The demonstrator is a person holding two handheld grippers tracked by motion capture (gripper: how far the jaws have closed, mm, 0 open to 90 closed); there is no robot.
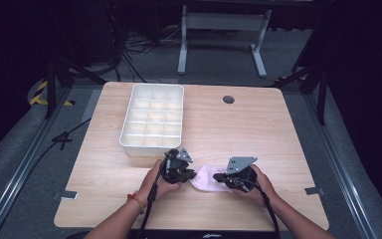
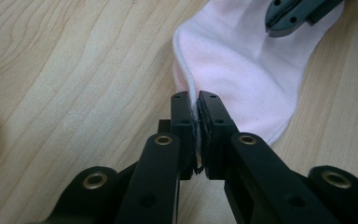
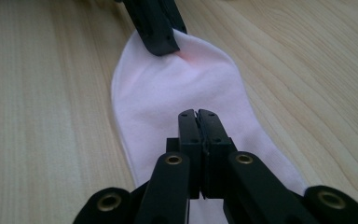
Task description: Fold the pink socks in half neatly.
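A pale pink sock (image 1: 206,178) lies flat on the wooden table near the front edge, between my two grippers. My left gripper (image 1: 193,174) is shut on the sock's left end; in the left gripper view its jaws (image 2: 197,100) pinch a folded edge of the sock (image 2: 242,60). From the right, my right gripper (image 1: 216,177) meets the other end. Seen in the right gripper view, its jaws (image 3: 197,114) are closed with a sliver of the sock (image 3: 177,88) caught between the tips. The left gripper (image 3: 156,28) shows at the sock's far end there.
A white tray (image 1: 126,134) divided into several empty compartments stands just beyond the left hand. A round dark cable hole (image 1: 228,99) sits at the back of the table (image 1: 258,134). Bare wood stretches to the right and behind the sock.
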